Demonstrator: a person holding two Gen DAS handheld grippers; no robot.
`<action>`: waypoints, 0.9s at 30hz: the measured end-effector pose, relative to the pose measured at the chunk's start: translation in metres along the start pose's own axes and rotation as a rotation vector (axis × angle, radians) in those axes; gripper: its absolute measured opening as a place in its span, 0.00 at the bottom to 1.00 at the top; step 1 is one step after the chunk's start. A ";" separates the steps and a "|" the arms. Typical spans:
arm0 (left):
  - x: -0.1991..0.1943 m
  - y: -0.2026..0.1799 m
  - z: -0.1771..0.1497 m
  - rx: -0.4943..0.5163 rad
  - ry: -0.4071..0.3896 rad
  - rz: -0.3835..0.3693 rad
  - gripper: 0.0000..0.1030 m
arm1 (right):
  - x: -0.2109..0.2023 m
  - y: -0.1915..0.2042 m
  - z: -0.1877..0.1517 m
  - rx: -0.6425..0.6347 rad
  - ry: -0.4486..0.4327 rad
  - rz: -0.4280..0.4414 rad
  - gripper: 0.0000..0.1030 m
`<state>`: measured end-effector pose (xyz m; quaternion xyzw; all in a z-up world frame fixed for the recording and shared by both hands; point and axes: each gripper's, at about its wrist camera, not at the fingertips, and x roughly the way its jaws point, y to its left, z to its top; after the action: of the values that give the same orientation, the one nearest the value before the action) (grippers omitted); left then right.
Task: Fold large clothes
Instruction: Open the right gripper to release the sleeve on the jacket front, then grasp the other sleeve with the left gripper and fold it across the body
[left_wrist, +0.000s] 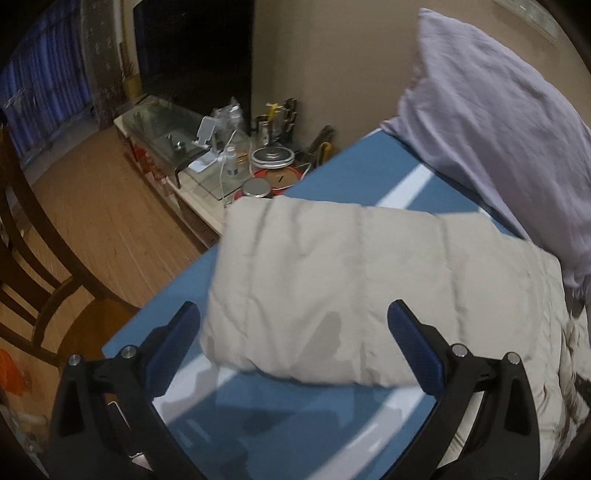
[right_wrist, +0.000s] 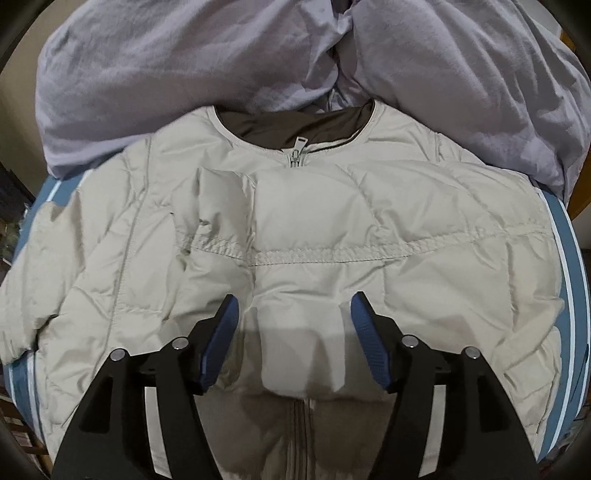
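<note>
- right gripper (right_wrist: 291, 332), jaws spread, hovers over a sleeve cuff (right_wrist: 299, 354) without pinching it.
- left gripper (left_wrist: 295, 328), also spread, holds nothing.
- cream quilted jacket (right_wrist: 424, 221) lies flat on the blue table (left_wrist: 351, 173), collar far, hem near.

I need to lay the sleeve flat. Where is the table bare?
Bare blue table shows left of the jacket, toward the chair, and in front of it. The far side is crowded by the lilac bedding.
</note>
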<state>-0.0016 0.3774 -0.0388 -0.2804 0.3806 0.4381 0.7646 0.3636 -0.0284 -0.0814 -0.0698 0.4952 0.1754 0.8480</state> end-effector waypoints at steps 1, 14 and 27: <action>0.002 0.003 0.001 -0.007 0.006 -0.002 0.96 | -0.003 -0.001 0.000 0.001 -0.004 0.005 0.64; 0.040 0.030 -0.004 -0.140 0.117 -0.068 0.64 | -0.019 -0.012 -0.013 0.037 -0.013 0.037 0.65; 0.047 0.028 -0.004 -0.123 0.115 -0.024 0.62 | -0.019 -0.019 -0.021 0.056 -0.008 0.057 0.65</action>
<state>-0.0121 0.4089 -0.0828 -0.3560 0.3930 0.4347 0.7279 0.3445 -0.0566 -0.0764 -0.0313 0.4983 0.1857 0.8463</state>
